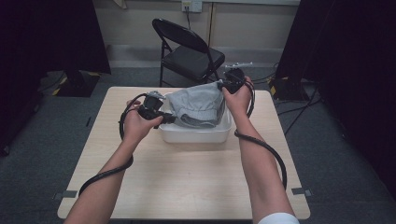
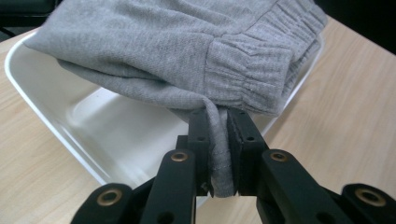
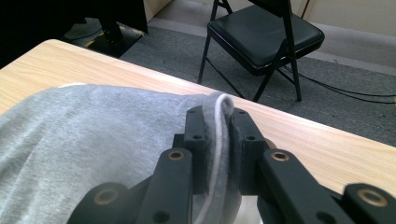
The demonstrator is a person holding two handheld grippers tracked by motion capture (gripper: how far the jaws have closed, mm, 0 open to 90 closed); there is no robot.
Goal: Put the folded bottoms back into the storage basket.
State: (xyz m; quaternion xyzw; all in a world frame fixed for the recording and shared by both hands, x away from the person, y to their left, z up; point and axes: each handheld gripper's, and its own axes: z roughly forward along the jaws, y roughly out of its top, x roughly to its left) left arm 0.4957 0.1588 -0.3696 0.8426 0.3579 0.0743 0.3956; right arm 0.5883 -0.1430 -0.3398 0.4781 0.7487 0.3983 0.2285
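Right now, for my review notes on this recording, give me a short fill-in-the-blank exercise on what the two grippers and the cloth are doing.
1. Both grippers are shut on the grey ____, the left gripper near an elastic cuff.
2. The garment hangs over a white ____ on the table.
3. The right gripper pinches the cloth's edge at the tub's far ____ corner in the high view.
4. Behind the table stands a black folding ____.

Missing words: garment; tub; right; chair
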